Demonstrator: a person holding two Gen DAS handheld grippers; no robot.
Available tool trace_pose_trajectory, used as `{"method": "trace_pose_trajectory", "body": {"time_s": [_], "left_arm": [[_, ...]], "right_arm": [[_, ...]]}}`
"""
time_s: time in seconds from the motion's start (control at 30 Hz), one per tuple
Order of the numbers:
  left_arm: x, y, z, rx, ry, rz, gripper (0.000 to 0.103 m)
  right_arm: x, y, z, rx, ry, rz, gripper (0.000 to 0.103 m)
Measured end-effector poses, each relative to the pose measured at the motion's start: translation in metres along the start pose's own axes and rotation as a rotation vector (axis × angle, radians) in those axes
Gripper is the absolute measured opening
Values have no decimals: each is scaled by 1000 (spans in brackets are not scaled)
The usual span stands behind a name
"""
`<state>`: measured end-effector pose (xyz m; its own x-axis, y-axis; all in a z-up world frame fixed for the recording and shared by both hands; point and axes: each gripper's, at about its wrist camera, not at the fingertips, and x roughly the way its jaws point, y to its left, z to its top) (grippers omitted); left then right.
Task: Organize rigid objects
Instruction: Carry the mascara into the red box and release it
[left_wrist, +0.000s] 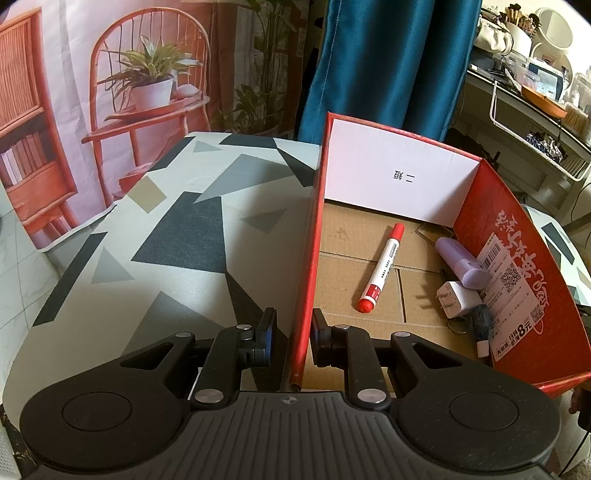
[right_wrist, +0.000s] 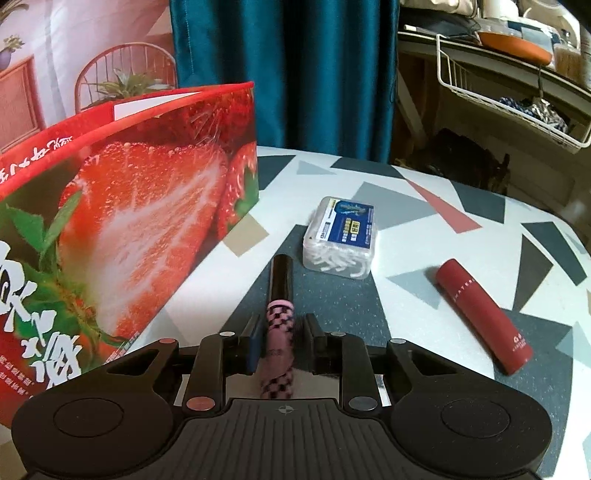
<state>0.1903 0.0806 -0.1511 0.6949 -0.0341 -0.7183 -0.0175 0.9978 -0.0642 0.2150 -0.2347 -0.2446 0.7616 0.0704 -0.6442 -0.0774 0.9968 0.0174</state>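
Observation:
A red strawberry box (left_wrist: 517, 258) stands open on the patterned table (left_wrist: 166, 229). My left gripper (left_wrist: 293, 317) is shut on the box's left wall (left_wrist: 310, 236), one finger on each side. Inside the box lie a red marker (left_wrist: 382, 267), a lilac case (left_wrist: 461, 264), a white plug (left_wrist: 456, 299) and a small dark blue item (left_wrist: 480, 319). Just right of the box (right_wrist: 129, 221), my right gripper (right_wrist: 282, 321) is shut on a pink-checkered pen with a black cap (right_wrist: 279, 332), low over the table and pointing away from me.
A clear box of floss picks (right_wrist: 341, 236) lies on the table (right_wrist: 424, 236) just beyond the pen. A dark red tube (right_wrist: 482, 314) lies to the right. Behind hang a teal curtain (right_wrist: 288, 74) and a printed backdrop; a cluttered shelf with a wire basket (right_wrist: 509, 99) stands at the right.

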Motion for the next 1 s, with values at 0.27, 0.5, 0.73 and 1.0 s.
{"method": "trace_pose_trajectory", "body": {"time_s": [0.27,0.5,0.73,1.0], "left_arm": [[0,0,0,-4,-3,-2,21],[0,0,-1,-7,-8,-4,21],[0,0,-1,-11,-8,-7,21],[1,-1,-1,-10,-6,-6,21]], "right_arm": [[-3,2,-10,-5,-52,-11,19],[-7,4,-13,-10,-62,-14,18],[-7,5,-14,-14,-61,-14,16],[-27,12,5,-96,-83,-28,14]]}}
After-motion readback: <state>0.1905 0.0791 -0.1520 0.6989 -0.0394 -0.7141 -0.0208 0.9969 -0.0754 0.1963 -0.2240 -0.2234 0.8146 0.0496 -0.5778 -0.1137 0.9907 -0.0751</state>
